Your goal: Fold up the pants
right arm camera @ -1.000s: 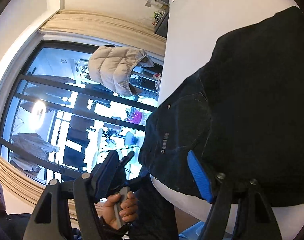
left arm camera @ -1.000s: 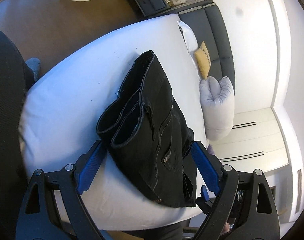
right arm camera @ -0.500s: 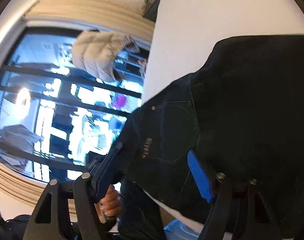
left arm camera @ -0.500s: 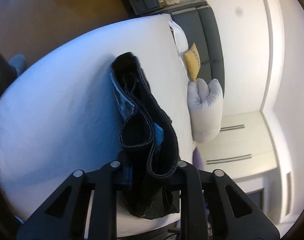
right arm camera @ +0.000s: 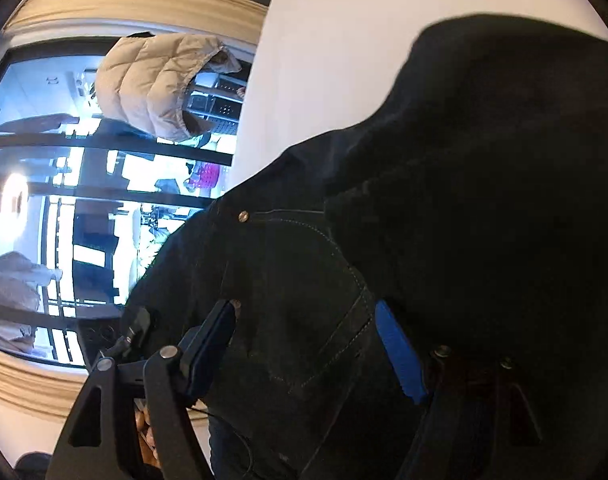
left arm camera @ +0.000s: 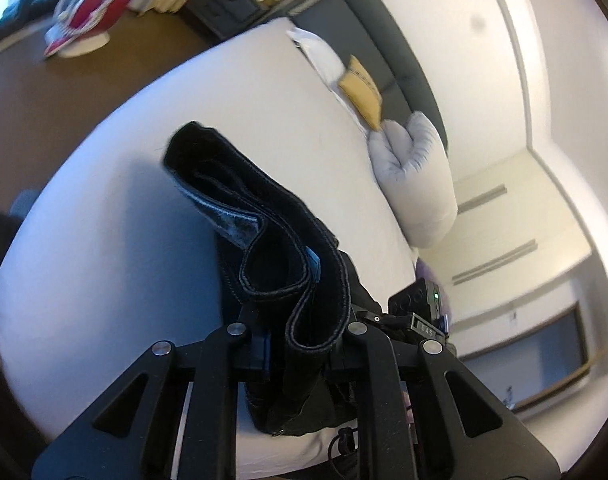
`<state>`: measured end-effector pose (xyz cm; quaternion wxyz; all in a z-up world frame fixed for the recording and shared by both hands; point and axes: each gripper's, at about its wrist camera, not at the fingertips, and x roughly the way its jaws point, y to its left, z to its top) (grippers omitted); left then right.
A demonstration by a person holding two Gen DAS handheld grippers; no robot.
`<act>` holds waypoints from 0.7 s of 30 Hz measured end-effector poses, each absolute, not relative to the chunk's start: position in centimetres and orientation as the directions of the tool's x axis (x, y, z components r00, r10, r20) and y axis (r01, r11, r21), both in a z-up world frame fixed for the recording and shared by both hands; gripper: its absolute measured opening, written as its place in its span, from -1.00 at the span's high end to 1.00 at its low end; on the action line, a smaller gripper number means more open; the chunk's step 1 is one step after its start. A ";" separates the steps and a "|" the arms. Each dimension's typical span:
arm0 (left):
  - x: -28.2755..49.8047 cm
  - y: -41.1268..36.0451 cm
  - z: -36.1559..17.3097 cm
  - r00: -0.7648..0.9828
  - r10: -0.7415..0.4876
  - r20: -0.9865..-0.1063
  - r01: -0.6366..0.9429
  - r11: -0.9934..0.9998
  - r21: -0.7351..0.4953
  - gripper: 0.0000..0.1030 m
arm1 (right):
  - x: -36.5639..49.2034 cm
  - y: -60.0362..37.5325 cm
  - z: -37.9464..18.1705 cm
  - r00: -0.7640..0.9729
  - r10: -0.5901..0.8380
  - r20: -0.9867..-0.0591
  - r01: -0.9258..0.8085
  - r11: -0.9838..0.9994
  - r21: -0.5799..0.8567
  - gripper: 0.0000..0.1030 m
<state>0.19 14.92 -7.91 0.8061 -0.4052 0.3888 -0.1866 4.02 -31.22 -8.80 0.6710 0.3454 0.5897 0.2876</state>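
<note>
Black denim pants [left arm camera: 263, 232] lie folded along their length on a white bed [left arm camera: 123, 200]. My left gripper [left arm camera: 295, 322] is shut on the near end of the fold, and the stitched edges bulge up between its fingers, lifted off the sheet. In the right wrist view the pants [right arm camera: 484, 200] fill most of the frame, with a back pocket [right arm camera: 304, 280] and a rivet showing. My right gripper [right arm camera: 304, 320] stands open low over that pocket. The cloth spreads between its blue pads [right arm camera: 400, 352], and neither pad visibly presses on it.
A grey pillow [left arm camera: 416, 184] and a yellow cushion [left arm camera: 362, 88] rest against the dark headboard [left arm camera: 384, 40] at the far right. A red and white object [left arm camera: 83, 16] sits on the brown floor. A beige puffer jacket [right arm camera: 163, 84] hangs before the window. A hand [right arm camera: 143, 440] holds a grip below.
My left gripper went from wide open around the pants to shut on them and raised the pinched fold. The right gripper slid further over the pants with its jaws unchanged.
</note>
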 end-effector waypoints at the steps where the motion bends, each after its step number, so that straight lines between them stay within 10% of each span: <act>1: 0.4 14.0 -7.1 0.623 -0.620 -0.477 0.008 0.614 -0.789 0.71 | 3.8 -32.2 -8.4 0.151 0.807 -0.571 0.053 0.571 0.820 -0.47; 14: 3.3 -9.2 -4.2 0.395 -0.662 -0.636 0.427 0.746 -0.511 0.71 | 2.6 -44.3 -4.3 0.319 0.875 -0.365 0.028 0.376 0.926 -0.77; 21: 2.9 -17.2 -5.9 0.338 -0.597 -0.727 0.539 0.756 -0.371 0.71 | 3.1 -44.5 -4.5 0.302 0.842 -0.447 0.016 0.464 0.886 -0.90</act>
